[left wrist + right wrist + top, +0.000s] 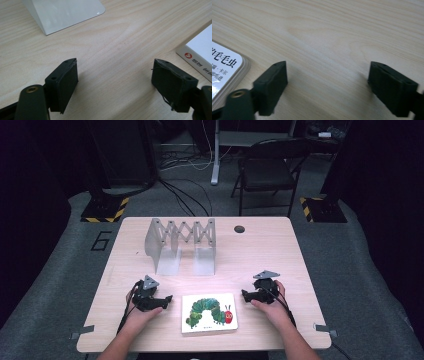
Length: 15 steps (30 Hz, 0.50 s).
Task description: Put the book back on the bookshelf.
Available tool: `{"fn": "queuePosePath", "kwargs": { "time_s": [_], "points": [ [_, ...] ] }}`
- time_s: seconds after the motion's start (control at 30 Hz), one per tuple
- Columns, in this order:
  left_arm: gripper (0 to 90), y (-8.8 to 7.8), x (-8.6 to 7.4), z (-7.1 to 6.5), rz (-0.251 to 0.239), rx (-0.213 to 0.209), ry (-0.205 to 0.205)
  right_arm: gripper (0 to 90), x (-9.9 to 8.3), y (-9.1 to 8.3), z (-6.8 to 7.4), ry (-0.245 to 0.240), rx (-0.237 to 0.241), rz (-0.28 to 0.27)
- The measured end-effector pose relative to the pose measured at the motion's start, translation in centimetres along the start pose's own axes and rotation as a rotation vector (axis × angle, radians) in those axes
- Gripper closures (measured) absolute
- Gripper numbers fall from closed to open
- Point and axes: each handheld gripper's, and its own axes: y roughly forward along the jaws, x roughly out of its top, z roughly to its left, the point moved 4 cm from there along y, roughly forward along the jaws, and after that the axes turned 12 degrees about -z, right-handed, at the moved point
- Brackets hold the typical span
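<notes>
Picture book (209, 312) on the table (260, 250) between both grippers, fingers apart

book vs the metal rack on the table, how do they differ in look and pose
The book lies flat near the table's front edge, between the left gripper and right gripper; the rack stands upright farther back.
The book's cover is white with a green caterpillar; the rack is plain grey metal.
The book is one solid slab; the rack has two end plates joined by a scissor lattice.
Both rest on the table, untouched.
</notes>
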Motion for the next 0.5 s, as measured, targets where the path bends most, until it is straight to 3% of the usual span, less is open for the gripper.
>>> {"fn": "queuePosePath", "kwargs": {
  "time_s": [0.2, 0.27, 0.3, 0.37, 0.4, 0.5],
  "points": [
    [30.3, -0.8, 0.3, -0.4, 0.0, 0.0, -0.003, 26.9, 0.3, -0.3, -0.5, 0.044, 0.003, 0.015],
    [33.9, -1.4, 0.6, -0.7, -0.001, -0.004, -0.041, 32.1, 0.7, -0.3, -0.3, 0.056, 0.044, 0.039],
    [33.9, -1.4, 0.6, -0.7, -0.001, -0.004, -0.041, 32.1, 0.7, -0.3, -0.3, 0.056, 0.044, 0.039],
    [34.0, -1.8, 0.8, -0.9, -0.016, 0.009, -0.052, 35.9, 0.8, -0.4, 0.1, 0.034, 0.055, 0.053],
    [34.4, -2.0, 1.0, -1.1, -0.02, 0.009, -0.052, 35.8, 1.0, -0.5, 0.7, -0.007, 0.042, 0.052],
    [36.9, -2.6, 1.2, -1.4, -0.03, 0.003, -0.057, 36.5, 1.4, -0.8, 1.4, -0.032, 0.039, 0.032]
  ]
}}
